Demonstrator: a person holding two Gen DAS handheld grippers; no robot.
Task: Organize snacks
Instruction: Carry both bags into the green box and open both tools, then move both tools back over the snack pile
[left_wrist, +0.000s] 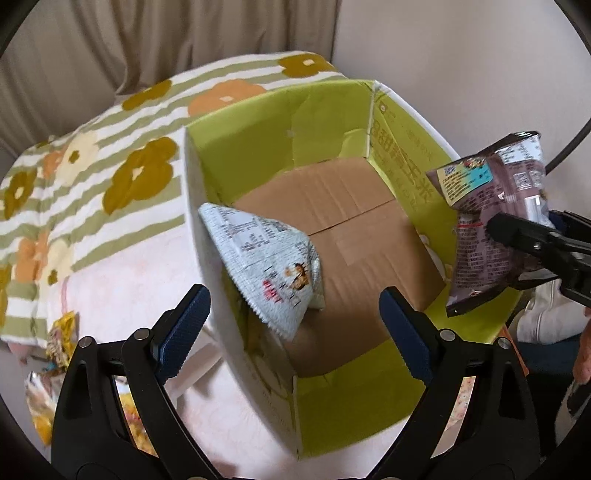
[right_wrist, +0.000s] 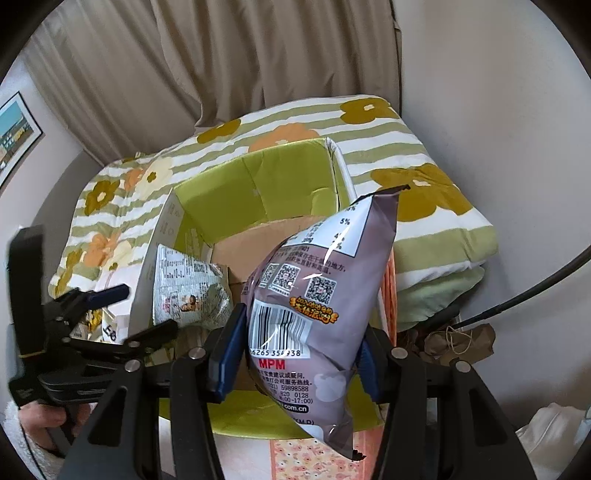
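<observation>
An open green-lined cardboard box (left_wrist: 332, 229) on a bed holds a pale blue snack packet (left_wrist: 269, 258); the left gripper (left_wrist: 295, 332) gapes empty above. Right gripper (right_wrist: 299, 354), clamped on a purple snack bag (right_wrist: 310, 306), should drop it inside next

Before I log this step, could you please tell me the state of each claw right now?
Left claw: open, empty, the pale blue snack packet beyond its pads.
Right claw: shut on the purple snack bag.
</observation>
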